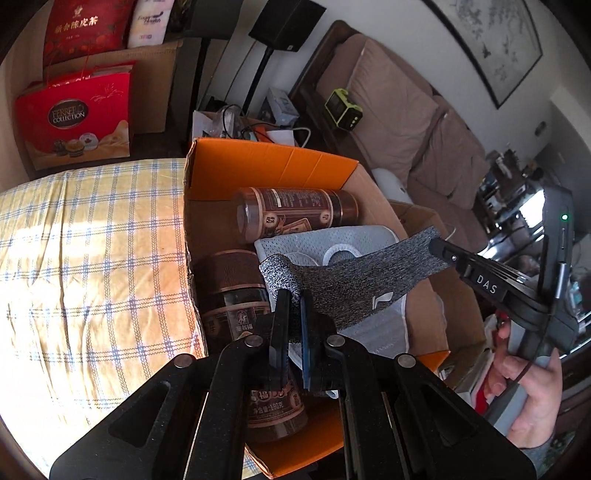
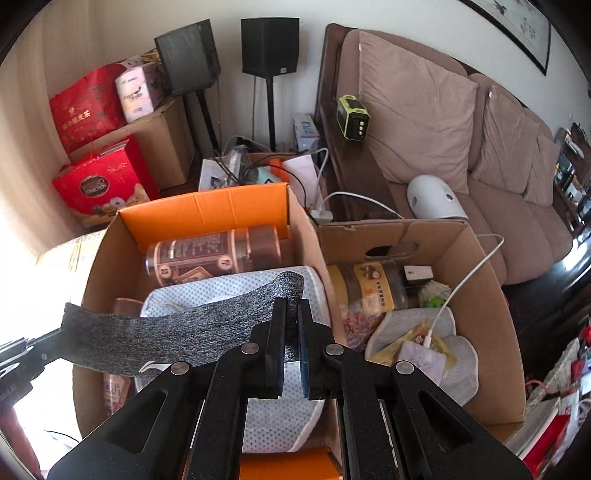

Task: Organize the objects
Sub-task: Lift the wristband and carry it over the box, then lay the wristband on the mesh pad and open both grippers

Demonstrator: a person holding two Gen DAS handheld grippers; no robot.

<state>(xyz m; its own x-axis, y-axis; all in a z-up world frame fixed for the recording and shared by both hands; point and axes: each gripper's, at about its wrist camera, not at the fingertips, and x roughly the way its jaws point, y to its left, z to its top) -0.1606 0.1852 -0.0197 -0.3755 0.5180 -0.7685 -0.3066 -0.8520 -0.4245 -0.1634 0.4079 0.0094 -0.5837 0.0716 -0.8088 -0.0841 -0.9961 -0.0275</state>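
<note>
Sock (image 1: 343, 280), second box (image 2: 480, 280) right-wrist only

A checked bedspread (image 1: 92, 251) carries the orange-flapped cardboard box (image 1: 258, 166).

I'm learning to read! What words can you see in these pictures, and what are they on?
"FERRERO COLLECTION": red gift bag.
"DAS": right gripper.
"180": near jar, after Chinese characters.
Chinese gold characters: red tea bag.
Far jar, tissue pack, yellow jar: too small or blurred.
</note>
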